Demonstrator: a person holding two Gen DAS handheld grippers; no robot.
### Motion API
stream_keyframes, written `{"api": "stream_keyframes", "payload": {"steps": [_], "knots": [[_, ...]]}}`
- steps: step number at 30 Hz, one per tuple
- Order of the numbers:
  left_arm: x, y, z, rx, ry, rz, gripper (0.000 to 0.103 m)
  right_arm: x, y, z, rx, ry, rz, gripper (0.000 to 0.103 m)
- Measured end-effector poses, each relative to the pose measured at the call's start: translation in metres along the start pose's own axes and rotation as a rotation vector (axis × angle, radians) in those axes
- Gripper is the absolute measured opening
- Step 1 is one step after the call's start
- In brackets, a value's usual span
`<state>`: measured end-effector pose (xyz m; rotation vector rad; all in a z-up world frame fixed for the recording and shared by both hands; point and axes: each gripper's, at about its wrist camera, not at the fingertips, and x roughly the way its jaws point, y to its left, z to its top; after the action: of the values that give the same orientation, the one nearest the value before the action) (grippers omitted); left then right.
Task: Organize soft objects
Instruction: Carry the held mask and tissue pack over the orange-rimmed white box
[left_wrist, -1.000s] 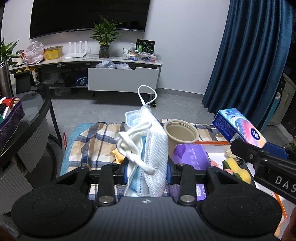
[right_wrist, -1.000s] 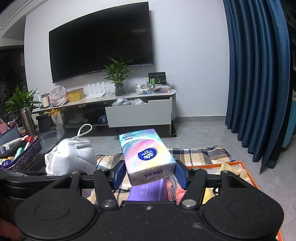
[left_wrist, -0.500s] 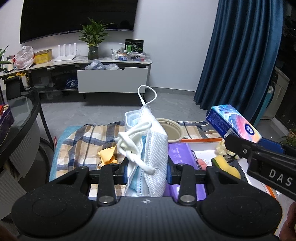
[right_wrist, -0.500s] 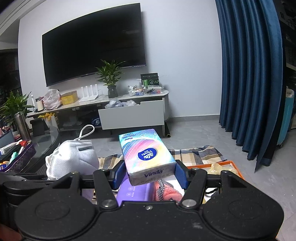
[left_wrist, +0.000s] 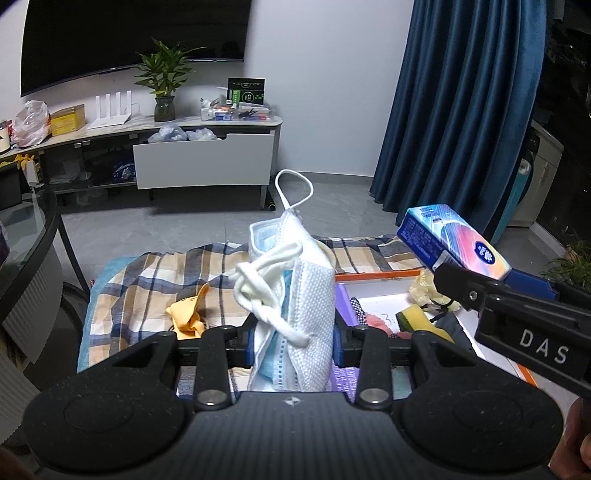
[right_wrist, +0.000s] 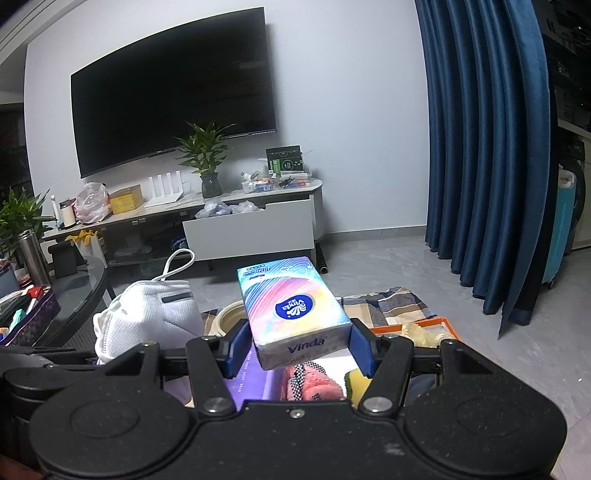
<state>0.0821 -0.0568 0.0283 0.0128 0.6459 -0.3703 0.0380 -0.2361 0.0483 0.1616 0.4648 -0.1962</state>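
Bundle of face masks (left_wrist: 295, 302) clamped upright in left tongs (left_wrist: 293, 343), tissue pack (right_wrist: 293, 310) reading "Vinda" clamped in right tongs (right_wrist: 297, 349), both held over plaid cloth (left_wrist: 147, 288) and orange-rimmed tray (left_wrist: 373, 276) crowded with sponge (left_wrist: 413, 320), open grey floor (right_wrist: 388, 266) beyond.

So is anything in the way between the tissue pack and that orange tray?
Nothing visible blocks it. The right gripper holds the tissue pack in the air above the orange tray. The tray already holds a sponge and a pink cloth.
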Motion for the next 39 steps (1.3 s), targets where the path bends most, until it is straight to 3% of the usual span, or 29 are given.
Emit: {"api": "stream_keyframes", "payload": {"steps": [13,39], "knots": [[0.005,-0.017,0.001,0.034,0.006,-0.036,0.037,-0.004,-0.019,-0.002,0.023,-0.008,-0.043,0.068],[0.033,-0.067,-0.002,0.125,0.042,-0.167,0.037,-0.009,-0.100,-0.013,0.117,0.006,-0.205,0.068]]}}
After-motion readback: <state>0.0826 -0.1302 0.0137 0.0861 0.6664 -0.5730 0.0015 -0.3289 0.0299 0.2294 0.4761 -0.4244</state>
